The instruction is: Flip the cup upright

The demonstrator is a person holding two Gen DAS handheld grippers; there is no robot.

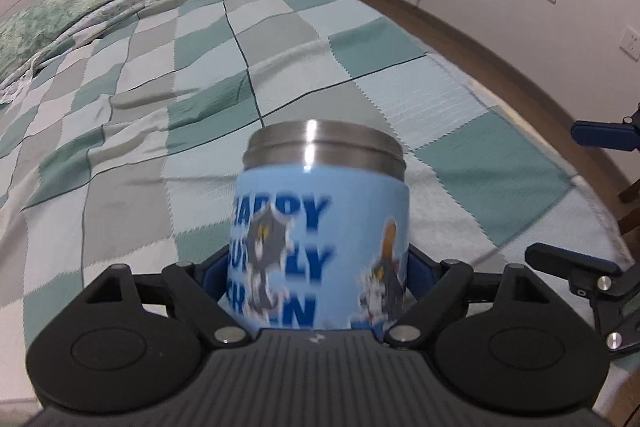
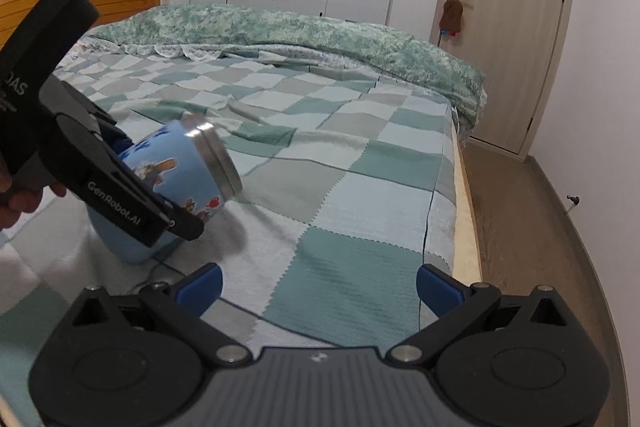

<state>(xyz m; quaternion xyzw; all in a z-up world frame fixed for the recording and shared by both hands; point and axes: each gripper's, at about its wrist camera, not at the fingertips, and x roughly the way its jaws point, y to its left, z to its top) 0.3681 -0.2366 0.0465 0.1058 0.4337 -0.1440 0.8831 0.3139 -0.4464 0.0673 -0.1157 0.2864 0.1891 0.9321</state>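
The cup (image 1: 320, 227) is light blue with cartoon prints, blue lettering and a steel rim band. My left gripper (image 1: 316, 275) is shut on the cup's body, its blue pads on both sides. In the right wrist view the cup (image 2: 180, 171) is tilted, steel rim pointing up and to the right, its base low near the checkered blanket (image 2: 360, 187). The left gripper (image 2: 132, 187) holds it there. My right gripper (image 2: 318, 285) is open and empty, to the right of the cup above the blanket.
A bed with a green and grey checkered blanket (image 1: 200, 87) fills both views. A green floral duvet (image 2: 320, 35) lies bunched at the far side. The bed's right edge (image 2: 466, 211) drops to a wooden floor. A door (image 2: 508, 27) and wardrobes stand beyond.
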